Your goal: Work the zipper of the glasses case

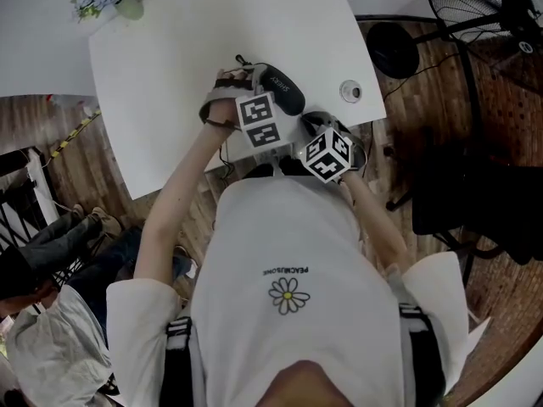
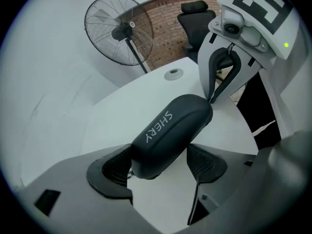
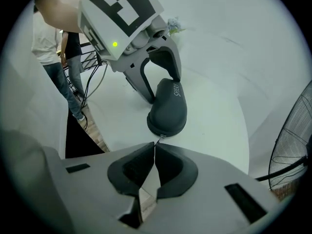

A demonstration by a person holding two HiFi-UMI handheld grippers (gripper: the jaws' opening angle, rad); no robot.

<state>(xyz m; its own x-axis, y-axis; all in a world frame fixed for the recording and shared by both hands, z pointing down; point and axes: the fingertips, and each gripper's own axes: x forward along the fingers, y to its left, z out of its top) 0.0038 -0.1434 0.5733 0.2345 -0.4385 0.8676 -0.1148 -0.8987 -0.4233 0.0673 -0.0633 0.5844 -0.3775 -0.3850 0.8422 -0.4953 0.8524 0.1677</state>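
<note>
Glasses case (image 2: 170,130): zipper pull (image 3: 158,138) gripped, run apparently not begun.
On white table (image 1: 170,49); left gripper (image 2: 160,165) clamps one end, right gripper (image 3: 155,147) pinches pull at the other; case looks closed.

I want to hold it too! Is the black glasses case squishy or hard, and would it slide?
Probably hard: the glasses case shows no dent where the left gripper holds one end. It looks smooth and the table looks slick, so a tug might slide it if unheld. The zipper pull pinched by the right gripper is tiny, probably floppy.
</note>
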